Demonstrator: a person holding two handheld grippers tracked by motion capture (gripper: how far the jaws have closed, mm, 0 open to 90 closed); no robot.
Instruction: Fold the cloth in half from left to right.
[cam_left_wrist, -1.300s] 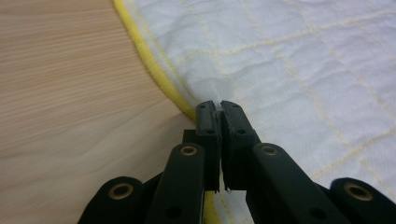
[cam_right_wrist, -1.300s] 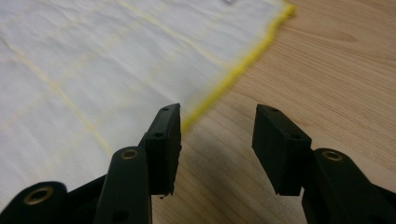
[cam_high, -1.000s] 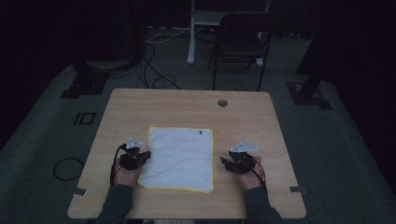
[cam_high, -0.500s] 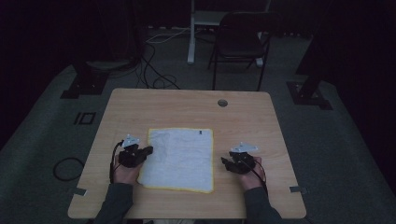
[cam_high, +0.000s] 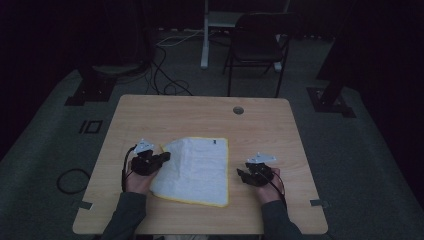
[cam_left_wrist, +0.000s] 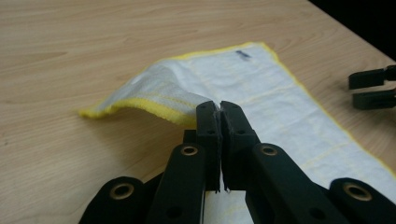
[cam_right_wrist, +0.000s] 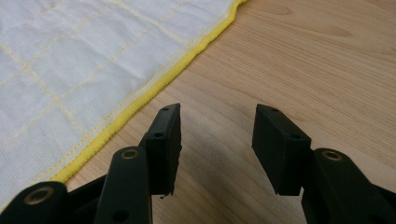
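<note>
- At the near edge of the table (cam_high: 150, 107), two sleeved forearms come in from below in the high view, each hand holding a black claw.
- The left claw (cam_high: 162, 159) sits at the left edge of the cloth (cam_high: 200, 165); in the left gripper view its jaws are pressed together on the cloth's yellow-hemmed edge, with white fabric pinched between the pads.
- From that grip the cloth's left edge rises off the table in a raised flap (cam_left_wrist: 154, 88), and a shadow lies on the wood beneath it; the rest of the cloth lies flat.
- The right claw (cam_high: 242, 174) rests just beside the cloth's right edge, apart from it; in the right gripper view its jaws stand partly open over bare wood with nothing between them, and the yellow hem (cam_right_wrist: 154, 88) runs just to the left of the left-hand jaw.
- The cloth is white with faint yellow grid lines and a yellow border, lying near the middle of the table's near half, between the two claws; a small dark tag (cam_high: 214, 142) sits near its far right corner.
- Farther back, a round cable hole (cam_high: 238, 110) is set near the table's far edge.
- Beyond the table, on the dim floor, stand a dark folding chair (cam_high: 257, 45) and a white post (cam_high: 205, 35), with cables (cam_high: 165, 75) trailing to the left.
</note>
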